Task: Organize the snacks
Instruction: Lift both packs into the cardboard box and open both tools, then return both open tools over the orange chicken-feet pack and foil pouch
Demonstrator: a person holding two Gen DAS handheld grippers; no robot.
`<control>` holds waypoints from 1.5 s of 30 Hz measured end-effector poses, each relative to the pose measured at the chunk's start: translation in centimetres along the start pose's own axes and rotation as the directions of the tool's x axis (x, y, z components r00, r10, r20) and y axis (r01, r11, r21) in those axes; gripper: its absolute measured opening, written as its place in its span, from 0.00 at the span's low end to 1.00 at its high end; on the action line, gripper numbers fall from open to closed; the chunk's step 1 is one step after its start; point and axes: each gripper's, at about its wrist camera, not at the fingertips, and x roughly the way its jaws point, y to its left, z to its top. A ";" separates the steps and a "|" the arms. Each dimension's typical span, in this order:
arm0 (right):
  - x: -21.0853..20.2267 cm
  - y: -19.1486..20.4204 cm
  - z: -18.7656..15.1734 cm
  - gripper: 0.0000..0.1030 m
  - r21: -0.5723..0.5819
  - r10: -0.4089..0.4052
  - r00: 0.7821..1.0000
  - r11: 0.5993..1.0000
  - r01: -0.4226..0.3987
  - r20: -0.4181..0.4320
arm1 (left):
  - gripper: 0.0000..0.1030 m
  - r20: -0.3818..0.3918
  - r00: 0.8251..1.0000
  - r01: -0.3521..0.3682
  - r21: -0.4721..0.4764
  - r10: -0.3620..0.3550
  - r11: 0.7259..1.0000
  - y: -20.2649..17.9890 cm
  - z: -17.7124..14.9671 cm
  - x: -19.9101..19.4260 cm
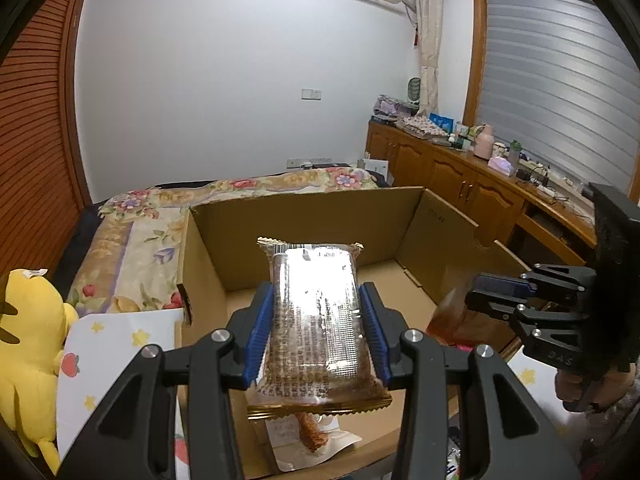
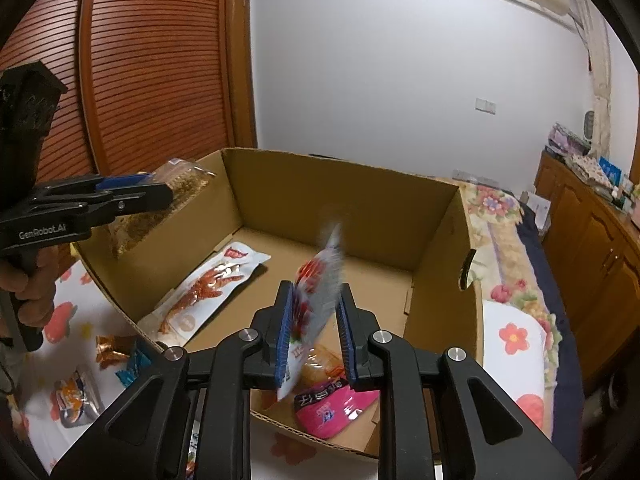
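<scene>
An open cardboard box (image 1: pixel 328 216) (image 2: pixel 344 200) stands on the bed. My left gripper (image 1: pixel 318 320) is shut on a clear-wrapped brown snack bar (image 1: pixel 316 316) and holds it over the box's near left side; it shows from the side in the right wrist view (image 2: pixel 132 190). My right gripper (image 2: pixel 314 320) has its jaws slightly apart around a blurred red and silver snack packet (image 2: pixel 318 284) that looks loose, above the box's near edge; it shows at the right of the left wrist view (image 1: pixel 472 296). Inside the box lie a white crayfish packet (image 2: pixel 208 292) (image 1: pixel 308 436) and a pink packet (image 2: pixel 332 408).
Several small snack packets (image 2: pixel 108 356) lie on the flowered sheet (image 2: pixel 60 312) left of the box. A yellow plush toy (image 1: pixel 28 352) sits at the far left. A wooden cabinet (image 1: pixel 460 176) with clutter runs along the right wall.
</scene>
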 end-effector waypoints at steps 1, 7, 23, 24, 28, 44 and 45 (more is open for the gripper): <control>0.0 0.1 0.0 0.19 -0.006 -0.001 1.000 1.000 0.001 0.000 | 0.42 -0.004 1.000 -0.004 0.001 0.004 1.000 0.0 -0.1 0.1; -0.3 0.5 -0.1 0.21 -0.008 0.006 1.000 1.000 -0.006 0.005 | 0.56 0.005 1.000 -0.016 -0.004 0.016 1.000 -0.3 -0.1 -0.8; -6.7 4.0 -1.9 0.37 0.013 0.013 0.999 1.000 -0.014 0.039 | 0.95 0.049 0.998 -0.045 0.049 0.043 0.998 -1.2 -2.5 -7.2; -7.0 4.4 -2.2 0.42 0.016 0.014 0.999 1.000 -0.015 0.037 | 0.95 0.046 0.998 -0.045 0.053 0.042 0.998 -1.2 -2.8 -7.3; -7.9 5.9 -3.7 0.56 0.032 0.006 1.000 0.999 -0.007 0.017 | 0.95 0.019 0.999 -0.033 0.058 0.032 0.998 -1.3 -4.5 -8.0; -7.6 10.7 -10.8 0.56 0.085 0.021 0.991 0.996 -0.010 -0.131 | 0.95 -0.137 0.990 -0.012 0.040 0.017 0.999 0.3 -12.4 -9.5; -7.5 11.0 -11.0 0.56 0.080 0.020 0.990 0.997 -0.009 -0.139 | 0.95 -0.143 0.989 -0.014 0.043 0.020 0.999 0.3 -12.9 -9.6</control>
